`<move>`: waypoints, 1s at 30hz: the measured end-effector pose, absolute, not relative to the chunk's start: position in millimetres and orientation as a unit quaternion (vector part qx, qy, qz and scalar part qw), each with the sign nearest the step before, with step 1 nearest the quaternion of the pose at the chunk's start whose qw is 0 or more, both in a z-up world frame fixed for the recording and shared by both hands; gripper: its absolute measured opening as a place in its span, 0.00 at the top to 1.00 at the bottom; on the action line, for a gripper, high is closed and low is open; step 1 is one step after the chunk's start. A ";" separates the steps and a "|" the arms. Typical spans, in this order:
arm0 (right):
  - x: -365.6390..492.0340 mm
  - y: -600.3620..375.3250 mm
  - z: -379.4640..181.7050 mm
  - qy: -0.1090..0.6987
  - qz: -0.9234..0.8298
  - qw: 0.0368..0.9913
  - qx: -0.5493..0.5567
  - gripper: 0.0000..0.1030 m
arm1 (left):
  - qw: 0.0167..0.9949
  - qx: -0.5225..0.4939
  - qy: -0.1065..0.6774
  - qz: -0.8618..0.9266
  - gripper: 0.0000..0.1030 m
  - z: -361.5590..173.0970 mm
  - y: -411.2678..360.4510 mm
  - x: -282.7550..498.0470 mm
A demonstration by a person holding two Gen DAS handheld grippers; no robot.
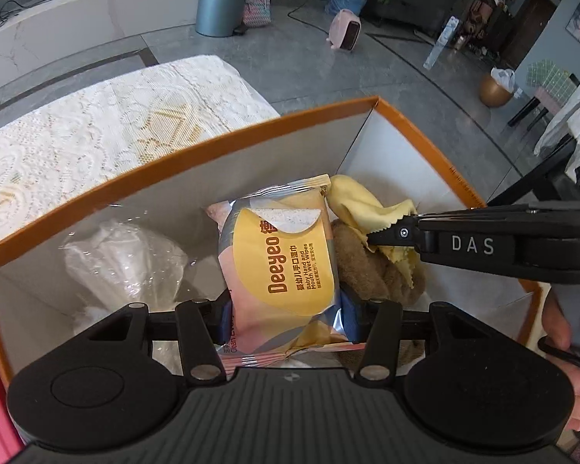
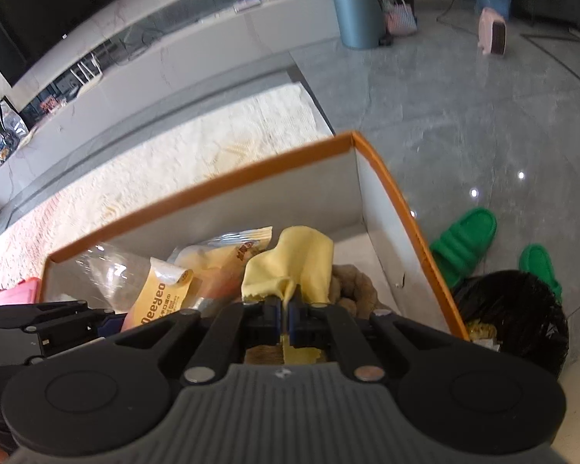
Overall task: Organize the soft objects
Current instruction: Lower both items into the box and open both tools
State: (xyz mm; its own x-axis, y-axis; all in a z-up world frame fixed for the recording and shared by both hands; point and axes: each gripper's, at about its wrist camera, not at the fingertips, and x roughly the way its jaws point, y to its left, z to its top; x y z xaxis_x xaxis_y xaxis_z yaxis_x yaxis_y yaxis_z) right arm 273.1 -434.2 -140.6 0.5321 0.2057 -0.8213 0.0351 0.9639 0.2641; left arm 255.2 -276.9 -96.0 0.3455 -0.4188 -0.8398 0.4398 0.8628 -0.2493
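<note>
An orange-rimmed cardboard box (image 1: 197,150) holds the soft things. My left gripper (image 1: 286,317) is shut on a yellow Deeyeo wet wipes pack (image 1: 278,259) and holds it inside the box. My right gripper (image 2: 286,311) is shut on a yellow cloth (image 2: 290,263) over a brown plush toy (image 2: 353,290). In the left wrist view the right gripper (image 1: 375,236) comes in from the right, pinching the cloth (image 1: 363,201) above the brown toy (image 1: 371,266). A clear plastic bag with white material (image 1: 123,263) lies at the box's left. The wipes pack (image 2: 162,294) also shows in the right wrist view.
The box stands on a white lace tablecloth (image 1: 77,135). A pink object (image 2: 15,290) sits by the box's left side. A black-lined bin (image 2: 518,317) and green slippers (image 2: 468,239) are on the grey floor to the right.
</note>
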 end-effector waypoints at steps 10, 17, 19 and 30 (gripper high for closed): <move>285.4 -422.4 -151.0 0.500 0.055 0.859 0.100 0.97 | 0.812 0.005 0.525 -0.254 0.29 -106.3 -274.3 255.1; 281.0 -415.3 -137.3 0.492 0.048 0.866 0.079 0.43 | 0.825 0.004 0.506 -0.253 0.23 -86.0 -263.6 247.6; 277.6 -414.3 -132.0 0.488 0.045 0.869 0.072 0.43 | 0.827 0.005 0.504 -0.251 0.23 -78.9 -260.6 243.1; 240.8 -409.2 -96.5 0.458 0.025 0.885 0.083 0.39 | 0.859 0.004 0.451 -0.241 0.22 -36.3 -231.5 196.3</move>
State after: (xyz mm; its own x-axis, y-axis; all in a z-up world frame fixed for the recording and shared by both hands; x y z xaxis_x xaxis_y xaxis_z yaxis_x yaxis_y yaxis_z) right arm 240.8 -409.2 -96.5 0.5796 0.1198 -0.8060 0.0312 0.9851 0.1689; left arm 196.3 -231.5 -36.3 0.4758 -0.4112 -0.7775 0.4184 0.8834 -0.2111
